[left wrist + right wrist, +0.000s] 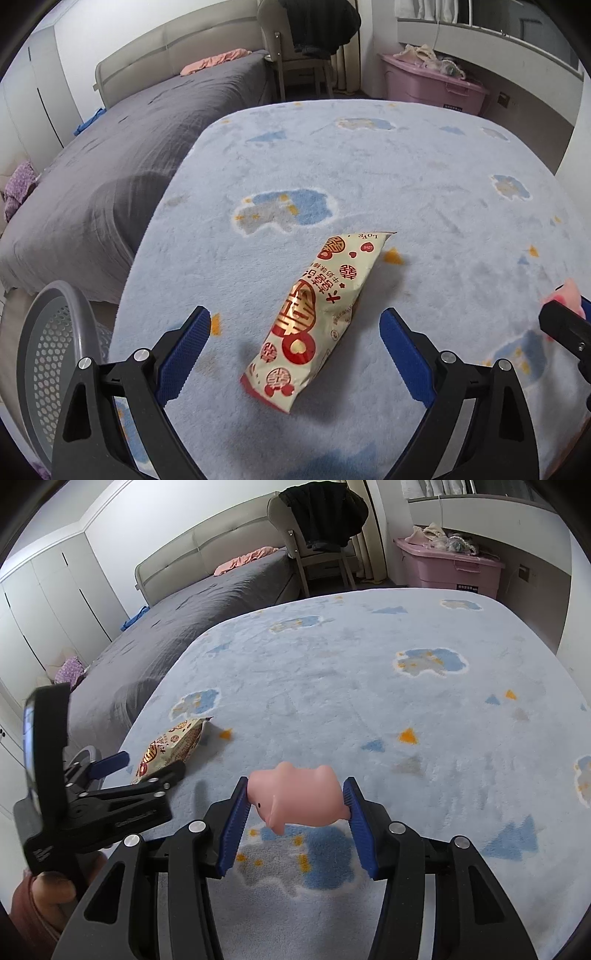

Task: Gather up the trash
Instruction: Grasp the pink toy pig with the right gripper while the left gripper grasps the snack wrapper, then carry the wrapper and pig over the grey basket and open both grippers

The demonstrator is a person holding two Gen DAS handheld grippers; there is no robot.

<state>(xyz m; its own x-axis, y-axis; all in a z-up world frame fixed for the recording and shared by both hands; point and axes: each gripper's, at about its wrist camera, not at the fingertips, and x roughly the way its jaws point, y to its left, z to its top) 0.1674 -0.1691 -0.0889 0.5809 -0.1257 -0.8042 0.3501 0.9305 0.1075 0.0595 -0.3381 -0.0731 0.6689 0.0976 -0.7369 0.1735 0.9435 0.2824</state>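
A cream and red snack wrapper (314, 317) lies on the light blue rug (406, 177). My left gripper (295, 325) is open, its blue pads on either side of the wrapper, hovering over it. The wrapper also shows in the right wrist view (170, 747), partly behind the left gripper (147, 768). My right gripper (295, 797) is shut on a pink pig toy (295, 797) and holds it above the rug. The toy's edge shows at the right of the left wrist view (569, 299).
A grey perforated bin (55, 354) stands off the rug's left edge. A grey bed (129, 147) lies to the left. A chair (299, 48) with dark clothes and a pink storage box (436, 83) stand beyond the rug.
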